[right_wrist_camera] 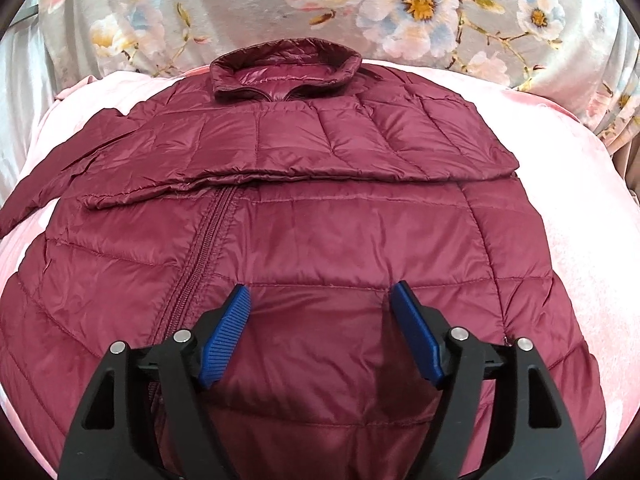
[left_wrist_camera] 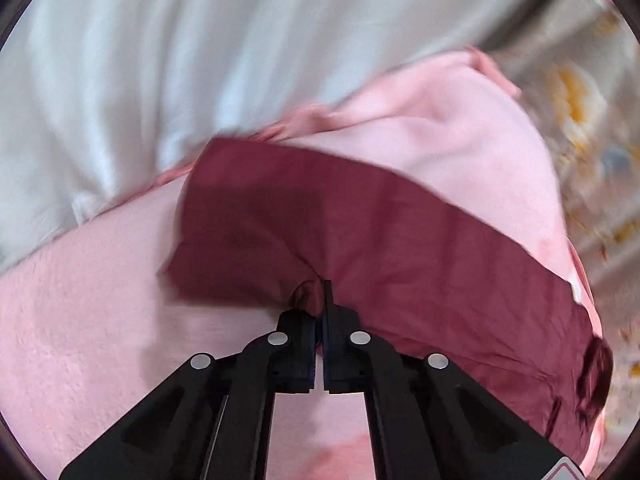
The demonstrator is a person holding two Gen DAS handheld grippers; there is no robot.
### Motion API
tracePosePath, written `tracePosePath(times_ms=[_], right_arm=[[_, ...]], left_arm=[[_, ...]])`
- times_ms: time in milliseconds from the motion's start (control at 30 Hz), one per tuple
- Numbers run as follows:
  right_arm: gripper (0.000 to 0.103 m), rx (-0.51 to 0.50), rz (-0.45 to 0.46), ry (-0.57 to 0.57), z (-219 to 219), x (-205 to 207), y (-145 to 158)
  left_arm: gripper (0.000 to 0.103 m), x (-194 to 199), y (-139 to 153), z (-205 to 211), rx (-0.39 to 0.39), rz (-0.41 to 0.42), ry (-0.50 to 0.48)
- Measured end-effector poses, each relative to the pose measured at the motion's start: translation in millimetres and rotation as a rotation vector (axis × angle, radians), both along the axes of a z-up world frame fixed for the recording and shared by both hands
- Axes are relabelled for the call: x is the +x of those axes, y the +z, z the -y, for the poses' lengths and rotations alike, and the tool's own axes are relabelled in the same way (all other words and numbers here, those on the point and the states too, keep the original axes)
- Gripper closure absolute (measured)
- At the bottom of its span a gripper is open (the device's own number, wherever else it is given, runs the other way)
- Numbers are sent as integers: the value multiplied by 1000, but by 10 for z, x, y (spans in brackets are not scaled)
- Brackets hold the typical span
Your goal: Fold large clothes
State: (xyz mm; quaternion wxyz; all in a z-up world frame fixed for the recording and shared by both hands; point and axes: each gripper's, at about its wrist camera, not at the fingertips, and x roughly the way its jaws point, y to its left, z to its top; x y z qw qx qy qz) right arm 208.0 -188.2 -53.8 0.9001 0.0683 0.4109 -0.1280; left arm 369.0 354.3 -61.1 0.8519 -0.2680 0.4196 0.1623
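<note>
Left gripper (left_wrist_camera: 320, 304): black fingers pressed together, pinching a gathered fold of the maroon jacket (left_wrist_camera: 360, 232), here smooth and motion-blurred. Right gripper (right_wrist_camera: 320, 300): ribbed blue pads (right_wrist_camera: 226, 336) spread wide just above the jacket's lower front, gripping nothing. Only the right wrist view shows the jacket (right_wrist_camera: 304, 240) whole: glossy quilted panels, zipper (right_wrist_camera: 204, 252), stand collar (right_wrist_camera: 286, 70), one sleeve (right_wrist_camera: 360, 140) folded across the chest, lying flat on a fuzzy pink blanket (right_wrist_camera: 580, 220). Floral fabric (right_wrist_camera: 400, 4) lies beyond; the left wrist view alone shows a white sheet (left_wrist_camera: 160, 60).
</note>
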Motion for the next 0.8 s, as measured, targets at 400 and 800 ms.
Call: tracePosePath(times_ms=[400,800], right_arm=[[32,39,107,-100,212,-363,215],[27,44,127,-169,692,-680,330]], left_arm=[[103,-232,1675,3059,263,377,-615],[49,-768,616,4923,63,154,-960]])
